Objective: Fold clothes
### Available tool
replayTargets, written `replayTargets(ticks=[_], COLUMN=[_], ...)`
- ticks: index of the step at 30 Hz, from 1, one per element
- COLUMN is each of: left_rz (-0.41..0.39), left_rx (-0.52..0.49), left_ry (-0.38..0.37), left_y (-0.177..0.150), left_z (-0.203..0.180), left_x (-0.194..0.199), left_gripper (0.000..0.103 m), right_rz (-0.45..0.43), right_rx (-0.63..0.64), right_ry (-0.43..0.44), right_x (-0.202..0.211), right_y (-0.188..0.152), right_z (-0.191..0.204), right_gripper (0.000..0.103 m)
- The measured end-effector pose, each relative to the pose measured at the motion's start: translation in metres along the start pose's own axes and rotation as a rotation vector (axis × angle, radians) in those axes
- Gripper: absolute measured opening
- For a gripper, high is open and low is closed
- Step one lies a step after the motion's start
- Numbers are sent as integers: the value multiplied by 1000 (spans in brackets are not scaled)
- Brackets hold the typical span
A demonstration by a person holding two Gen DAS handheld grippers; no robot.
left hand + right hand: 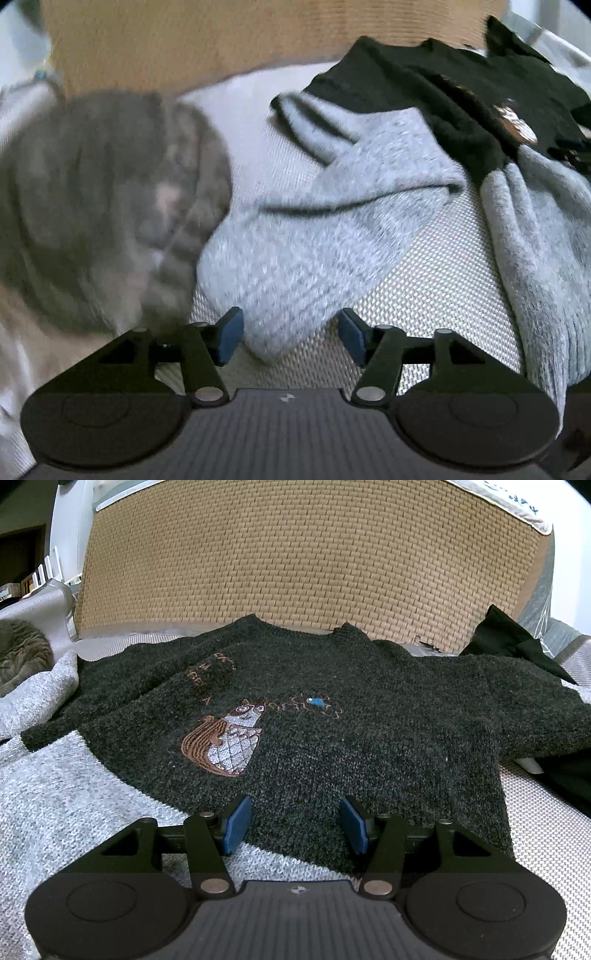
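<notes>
A knitted sweater lies spread on a woven light surface point(424, 258). Its dark top part point(369, 720) carries an embroidered squirrel point(225, 742); the lower part point(55, 805) and the sleeves are light grey. In the left wrist view, a grey sleeve point(314, 240) runs down toward my left gripper point(291, 338). The sleeve's end sits between the blue pads point(231, 336) without being pinched, so the gripper is open. My right gripper point(295, 825) hovers open over the seam where dark knit meets grey, and its pads point(238, 823) grip nothing.
A grey tabby cat point(103, 206) lies blurred right beside the sleeve on the left, and the right wrist view also shows the cat point(20, 653). A tan woven panel point(295, 554) stands behind the sweater. Another black garment point(509, 638) lies at the far right.
</notes>
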State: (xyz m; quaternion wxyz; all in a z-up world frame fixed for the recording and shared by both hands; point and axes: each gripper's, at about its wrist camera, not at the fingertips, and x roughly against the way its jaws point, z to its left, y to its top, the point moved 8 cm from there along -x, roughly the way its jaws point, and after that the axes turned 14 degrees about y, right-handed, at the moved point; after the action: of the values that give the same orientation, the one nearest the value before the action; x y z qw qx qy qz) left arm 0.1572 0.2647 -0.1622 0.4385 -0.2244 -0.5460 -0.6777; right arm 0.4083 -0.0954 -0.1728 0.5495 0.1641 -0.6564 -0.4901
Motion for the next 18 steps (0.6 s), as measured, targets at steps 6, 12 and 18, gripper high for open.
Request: replayTargets(ticks=[6, 12, 18], left_rz=[3, 23, 13], left_rx=[88, 162, 148], left_ry=[-19, -54, -49], left_y=[0, 1, 2], left_z=[4, 8, 6], left_x=[-8, -13, -10], left_gripper=[78, 81, 71], right_rz=[0, 0, 0], right_rx=[0, 1, 1], right_ry=[-1, -1, -2], right_x=[0, -1, 0], right_y=[0, 0, 0], right_z=[1, 0, 0], right_gripper=[58, 58, 58])
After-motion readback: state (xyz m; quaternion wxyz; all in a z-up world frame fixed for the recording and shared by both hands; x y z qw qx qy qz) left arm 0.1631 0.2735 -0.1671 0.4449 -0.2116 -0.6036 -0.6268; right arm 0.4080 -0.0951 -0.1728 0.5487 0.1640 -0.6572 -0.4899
